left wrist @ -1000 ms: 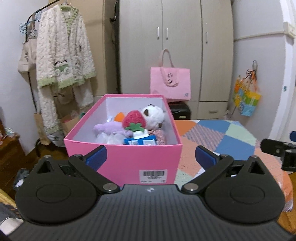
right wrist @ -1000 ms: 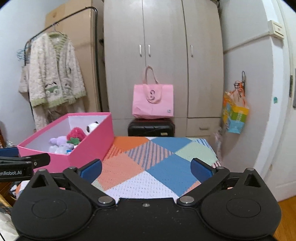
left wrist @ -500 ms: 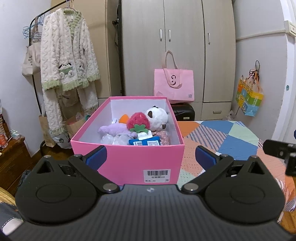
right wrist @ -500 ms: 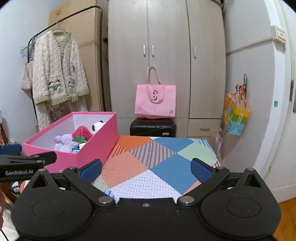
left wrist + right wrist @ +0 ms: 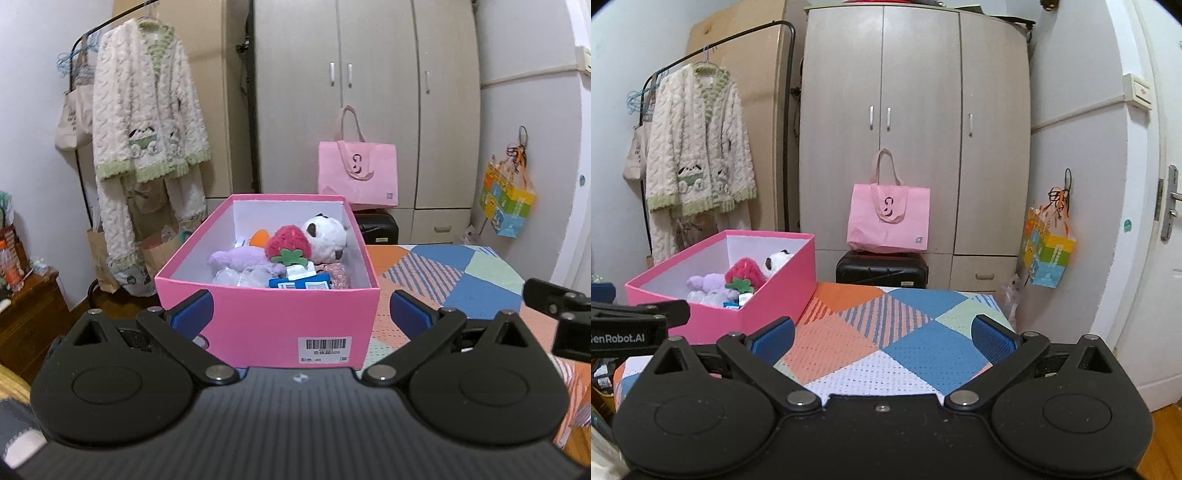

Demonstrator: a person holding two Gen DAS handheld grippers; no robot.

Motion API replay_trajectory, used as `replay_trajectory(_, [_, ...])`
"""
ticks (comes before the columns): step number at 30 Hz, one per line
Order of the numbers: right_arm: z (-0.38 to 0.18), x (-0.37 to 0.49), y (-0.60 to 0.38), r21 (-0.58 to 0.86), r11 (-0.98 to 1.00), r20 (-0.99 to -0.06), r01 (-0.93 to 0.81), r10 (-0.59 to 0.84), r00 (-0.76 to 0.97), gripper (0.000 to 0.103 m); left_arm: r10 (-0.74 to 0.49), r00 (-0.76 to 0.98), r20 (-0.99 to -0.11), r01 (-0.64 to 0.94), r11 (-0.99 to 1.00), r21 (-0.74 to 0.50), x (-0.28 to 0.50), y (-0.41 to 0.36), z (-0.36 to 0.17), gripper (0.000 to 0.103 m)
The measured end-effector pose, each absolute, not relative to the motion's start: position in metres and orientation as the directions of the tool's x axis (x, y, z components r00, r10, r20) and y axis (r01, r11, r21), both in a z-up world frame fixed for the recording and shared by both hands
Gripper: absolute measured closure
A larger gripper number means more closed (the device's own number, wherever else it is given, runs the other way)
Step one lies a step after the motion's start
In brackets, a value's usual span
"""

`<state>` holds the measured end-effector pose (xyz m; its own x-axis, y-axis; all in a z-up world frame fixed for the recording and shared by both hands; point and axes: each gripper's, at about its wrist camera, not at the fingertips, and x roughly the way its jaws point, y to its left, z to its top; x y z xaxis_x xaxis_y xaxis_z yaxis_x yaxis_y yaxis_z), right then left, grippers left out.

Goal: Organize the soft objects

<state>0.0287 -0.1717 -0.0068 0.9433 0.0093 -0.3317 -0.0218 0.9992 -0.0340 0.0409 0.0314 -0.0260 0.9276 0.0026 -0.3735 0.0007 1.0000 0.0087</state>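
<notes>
A pink box [image 5: 266, 317] stands on the left part of a patchwork blanket [image 5: 886, 339]. It holds soft toys: a red strawberry [image 5: 287, 243], a panda [image 5: 327, 236], a purple plush [image 5: 240, 257] and others. The box also shows in the right wrist view [image 5: 775, 291]. My left gripper [image 5: 300, 312] is open and empty just in front of the box's near wall. My right gripper [image 5: 882, 338] is open and empty above the blanket, to the right of the box. The left gripper's side shows at the left edge of the right wrist view [image 5: 631, 325].
A wardrobe [image 5: 916, 129] stands behind, with a pink tote bag [image 5: 888, 218] on a black case [image 5: 882, 271]. A fluffy robe [image 5: 144, 122] hangs on a rack at left. A colourful bag [image 5: 1047, 254] hangs on the right wall. A wooden cabinet [image 5: 26, 314] is at far left.
Both grippers have risen a little and drawn back slightly; the box sits lower in the left wrist view. Both stay open and empty.
</notes>
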Motion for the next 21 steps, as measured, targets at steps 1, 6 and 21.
replay_trajectory(1, [-0.007, 0.029, -0.172, -0.034, 0.999, -0.332, -0.024, 0.011, 0.943, 0.000, 0.008, 0.926, -0.376, -0.007, 1.000, 0.005, 0.042, 0.032, -0.027, 0.000])
replay_trajectory(6, [-0.008, 0.029, -0.171, -0.037, 0.999, -0.332, -0.021, 0.007, 0.943, 0.000, 0.017, 0.921, -0.388, -0.013, 1.000, 0.014, 0.046, 0.033, -0.032, 0.000])
replay_trajectory(21, [-0.012, 0.039, -0.173, -0.061, 0.997, -0.376, 0.039, -0.059, 0.925, 0.000, 0.002, 0.922, -0.387, 0.021, 0.998, 0.056, 0.045, 0.026, -0.038, 0.000])
